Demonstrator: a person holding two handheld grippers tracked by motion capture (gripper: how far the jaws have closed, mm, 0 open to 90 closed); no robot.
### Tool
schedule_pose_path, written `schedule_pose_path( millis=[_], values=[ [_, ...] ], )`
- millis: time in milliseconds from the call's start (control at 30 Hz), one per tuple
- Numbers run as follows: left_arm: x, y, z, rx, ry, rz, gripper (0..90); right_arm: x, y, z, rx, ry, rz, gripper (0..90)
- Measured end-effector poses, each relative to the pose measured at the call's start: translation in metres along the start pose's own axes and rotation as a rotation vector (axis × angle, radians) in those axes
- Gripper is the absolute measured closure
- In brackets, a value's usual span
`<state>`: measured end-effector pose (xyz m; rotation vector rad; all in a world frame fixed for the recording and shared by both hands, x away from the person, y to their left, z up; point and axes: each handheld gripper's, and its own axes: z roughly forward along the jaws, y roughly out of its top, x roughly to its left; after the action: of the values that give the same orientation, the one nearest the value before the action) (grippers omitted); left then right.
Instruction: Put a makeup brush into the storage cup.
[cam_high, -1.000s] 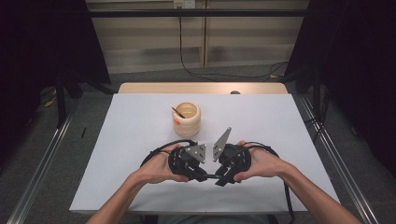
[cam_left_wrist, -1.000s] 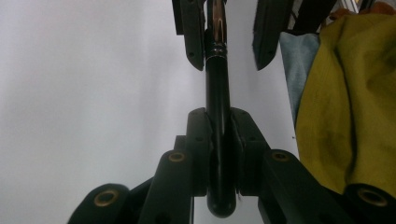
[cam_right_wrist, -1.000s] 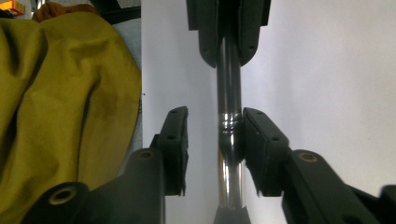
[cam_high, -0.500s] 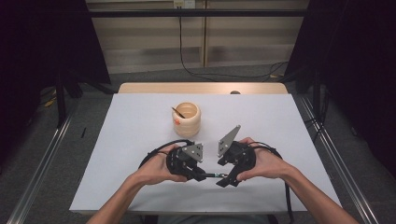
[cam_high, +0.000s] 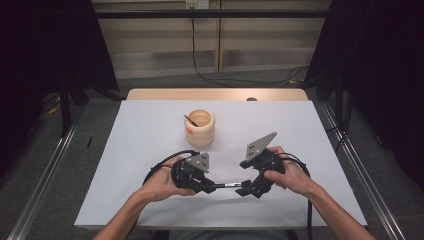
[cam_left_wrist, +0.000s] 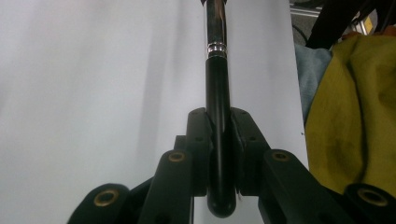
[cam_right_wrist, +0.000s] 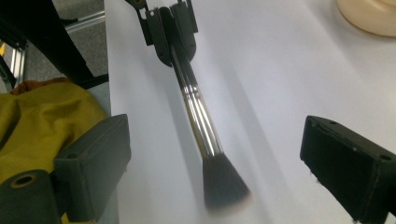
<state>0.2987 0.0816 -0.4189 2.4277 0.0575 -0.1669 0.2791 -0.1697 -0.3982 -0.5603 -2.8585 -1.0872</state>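
White table (cam_high: 140, 200) cover, nearest edge at bottom. Left claw (cam_high: 212, 186) clenched on black handle of makeup brush (cam_high: 229, 185), held level just above the cover. Right claw (cam_high: 246, 188) just opened, jaws wide on either side of the bristles, not touching. Beyond: ribbed cream cup (cam_high: 200, 128) at table centre. Farther: grey floor, dark curtains, pale wall panels.

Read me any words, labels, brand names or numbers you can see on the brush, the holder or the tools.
None can be read: the brush handle, the round holder, the left tool and the right tool bear no legible words, numbers or signs.
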Motion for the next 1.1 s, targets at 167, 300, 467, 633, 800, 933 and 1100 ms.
schedule_pose_path(
  millis=[167, 300, 467, 633, 800, 933, 1100],
  values=[
    [-0.002, -0.002, -0.003, -0.016, 0.01, -0.007, 79.5, 0.001, -0.006, -0.005, -0.052, -0.001, 0.02, 8.5],
    [-0.003, -0.005, -0.005, -0.038, 0.027, -0.015, 79.5, 0.003, -0.013, -0.003, -0.07, -0.016, 0.018, 8.6],
    [-0.003, -0.009, -0.01, -0.072, 0.041, -0.031, 79.4, 0.005, -0.02, -0.006, -0.118, -0.04, 0.006, 7.6],
    [-0.005, -0.012, -0.013, -0.117, 0.061, -0.033, 79.5, 0.006, -0.026, -0.014, -0.173, -0.046, 0.046, 8.8],
    [-0.01, -0.014, -0.018, -0.168, 0.069, -0.044, 79.4, 0.009, -0.032, -0.022, -0.22, -0.058, 0.063, 7.1],
    [-0.011, -0.017, -0.021, -0.232, 0.077, -0.056, 79.5, 0.009, -0.038, -0.027, -0.252, -0.063, 0.081, 6.8],
    [-0.014, -0.019, -0.022, -0.27, 0.084, -0.073, 79.4, 0.011, -0.046, -0.029, -0.298, -0.085, 0.094, 7.4]
  ],
)
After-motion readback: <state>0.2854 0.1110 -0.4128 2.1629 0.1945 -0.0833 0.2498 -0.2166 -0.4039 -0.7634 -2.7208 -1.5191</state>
